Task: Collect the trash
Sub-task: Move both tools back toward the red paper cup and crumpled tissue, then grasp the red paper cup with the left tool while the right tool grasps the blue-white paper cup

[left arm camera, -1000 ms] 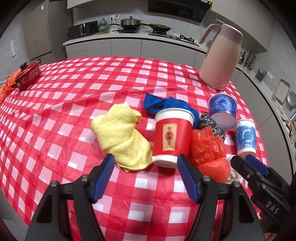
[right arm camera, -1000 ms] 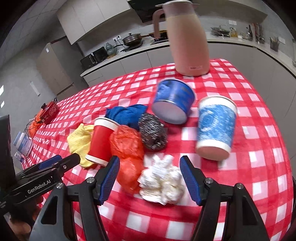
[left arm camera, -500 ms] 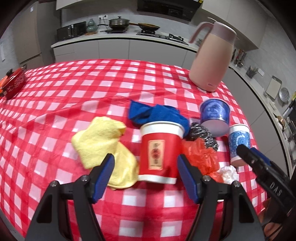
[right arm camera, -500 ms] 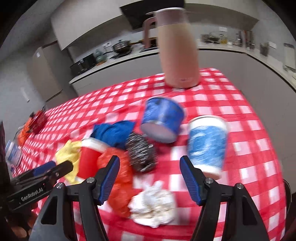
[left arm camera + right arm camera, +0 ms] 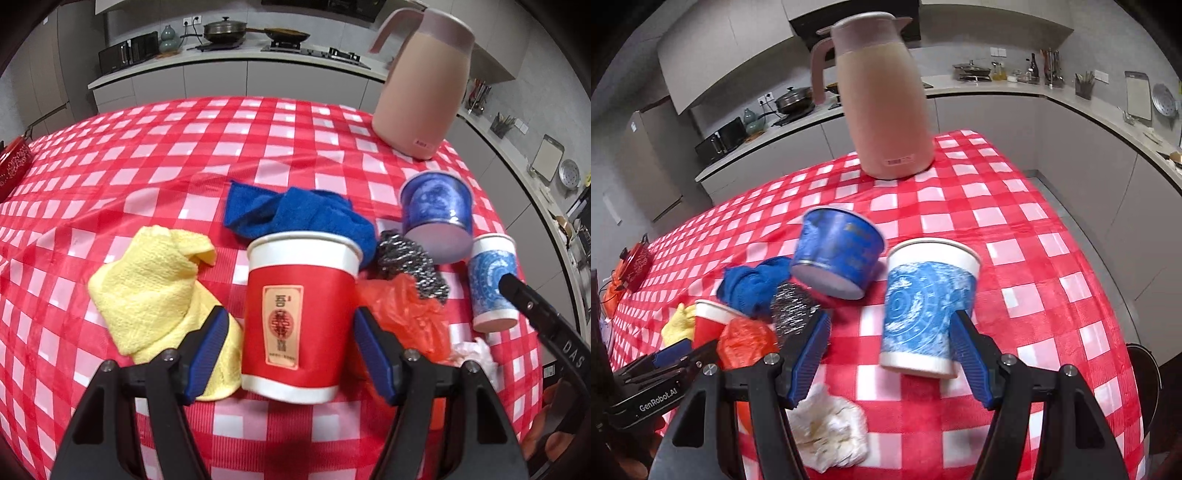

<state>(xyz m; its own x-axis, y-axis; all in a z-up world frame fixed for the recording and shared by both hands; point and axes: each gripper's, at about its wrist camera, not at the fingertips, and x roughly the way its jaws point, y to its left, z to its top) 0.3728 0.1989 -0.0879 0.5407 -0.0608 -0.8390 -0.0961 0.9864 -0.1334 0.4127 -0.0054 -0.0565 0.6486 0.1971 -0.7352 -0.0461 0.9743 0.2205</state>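
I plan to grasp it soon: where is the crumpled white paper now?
In the right wrist view, the crumpled white paper lies on the tablecloth just under the right gripper's left finger, beside the orange plastic bag.

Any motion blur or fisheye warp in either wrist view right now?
Left wrist view: red cup sharp between the open left gripper; counter lines bow at the rim. Right wrist view: tipped blue tub and blue cup slightly smeared, checks still crisp; right gripper open.
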